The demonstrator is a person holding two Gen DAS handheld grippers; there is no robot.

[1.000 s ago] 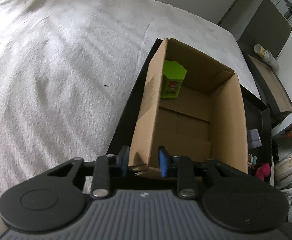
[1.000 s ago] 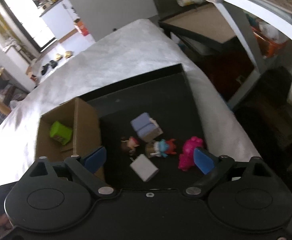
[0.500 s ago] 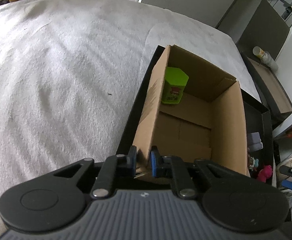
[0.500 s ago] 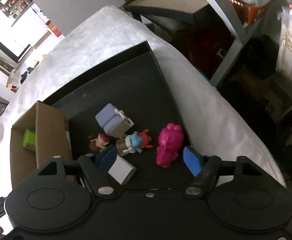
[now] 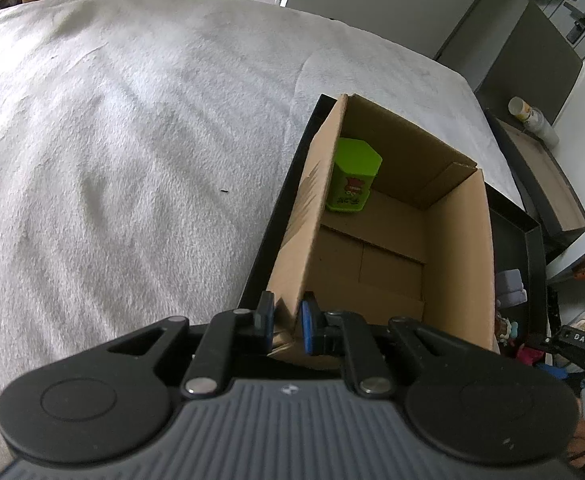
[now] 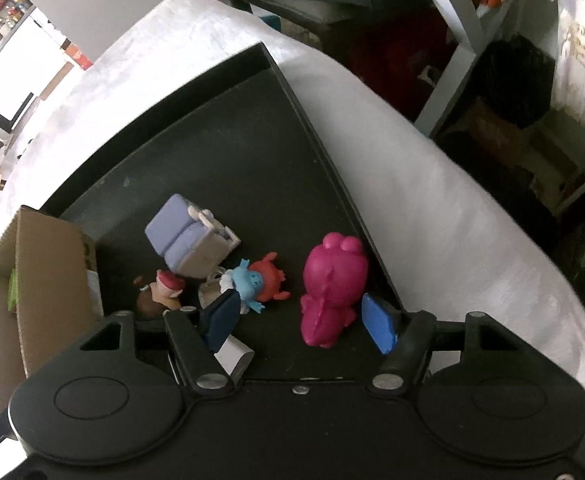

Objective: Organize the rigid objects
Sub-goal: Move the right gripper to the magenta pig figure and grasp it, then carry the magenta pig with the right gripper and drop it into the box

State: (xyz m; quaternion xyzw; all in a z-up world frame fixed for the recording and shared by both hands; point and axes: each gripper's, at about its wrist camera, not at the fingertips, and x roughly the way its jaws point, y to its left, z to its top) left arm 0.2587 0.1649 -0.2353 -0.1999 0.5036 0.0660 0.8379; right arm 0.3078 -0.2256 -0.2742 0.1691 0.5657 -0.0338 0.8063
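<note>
My left gripper (image 5: 286, 322) is shut on the near left corner of the open cardboard box (image 5: 456, 252), which stands in a black tray (image 5: 532, 240). A green hexagonal container (image 5: 354, 182) stands inside the box at its far left. My right gripper (image 6: 302, 318) is open low over the tray (image 6: 220, 140), with a magenta toy figure (image 6: 332, 282) between its fingers, nearer the right one. A blue and red figure (image 6: 258, 280), a brown and pink figure (image 6: 160, 294), a lilac block (image 6: 188, 236) and a white block (image 6: 234, 354) lie to the left.
The tray rests on a grey-white cloth surface (image 5: 112, 140). The box also shows at the left of the right wrist view (image 6: 40, 280). A dark shelf unit (image 6: 372, 8) and cluttered floor (image 6: 532, 120) lie beyond the surface's right edge.
My left gripper closed on the box corner. My right gripper moved down and right toward the magenta figure, which now sits between its fingers.
</note>
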